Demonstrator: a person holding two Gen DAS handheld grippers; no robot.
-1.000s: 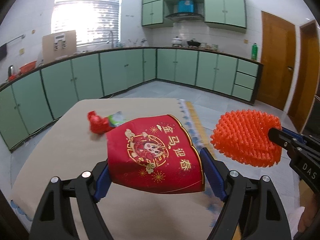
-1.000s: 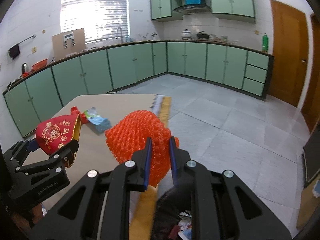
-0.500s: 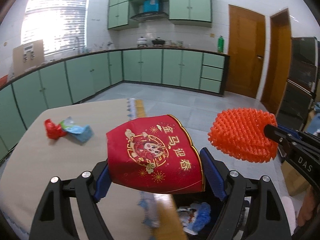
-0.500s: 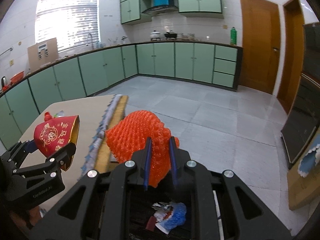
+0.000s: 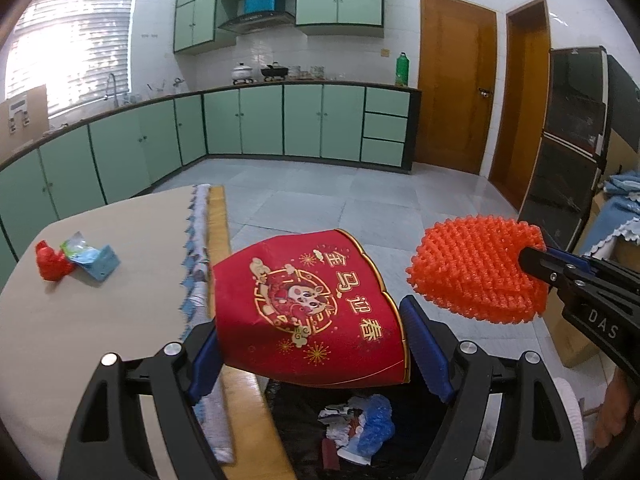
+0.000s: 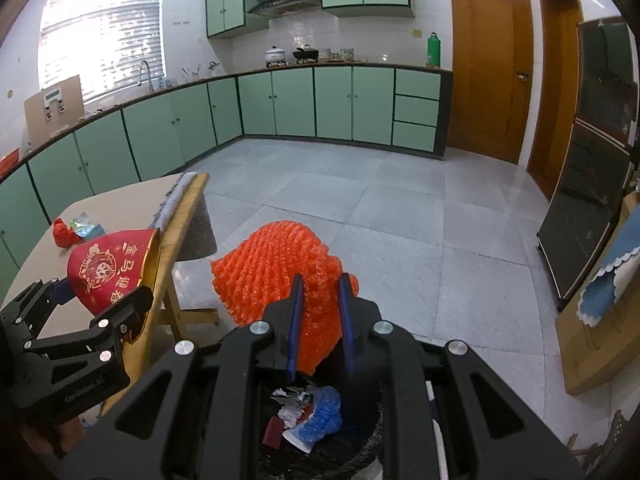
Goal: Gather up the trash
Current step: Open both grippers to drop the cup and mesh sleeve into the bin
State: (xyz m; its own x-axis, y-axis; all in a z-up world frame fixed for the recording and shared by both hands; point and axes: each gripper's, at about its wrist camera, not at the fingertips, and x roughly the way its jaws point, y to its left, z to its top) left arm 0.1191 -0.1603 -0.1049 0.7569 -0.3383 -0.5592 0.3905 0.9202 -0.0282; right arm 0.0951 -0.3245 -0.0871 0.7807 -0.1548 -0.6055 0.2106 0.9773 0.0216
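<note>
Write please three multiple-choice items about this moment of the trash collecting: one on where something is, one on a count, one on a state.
1. Where is the bin with the black liner?
A. on the table
B. on the floor beside the table, below both hand-held grippers
C. on the kitchen counter

2. How many pieces of trash remain on the table?
A. none
B. two
C. five

3. What is the state of the right hand-held gripper?
A. shut on the orange foam net
B. open and empty
C. shut on a bottle

Answers:
1 B: both wrist views show its opening under the fingers, next to the table edge.
2 B: a red crumpled wrapper and a blue-green packet lie together.
3 A: the blue pads pinch the net, while the left hand-held gripper holds the red paper cup.
</note>
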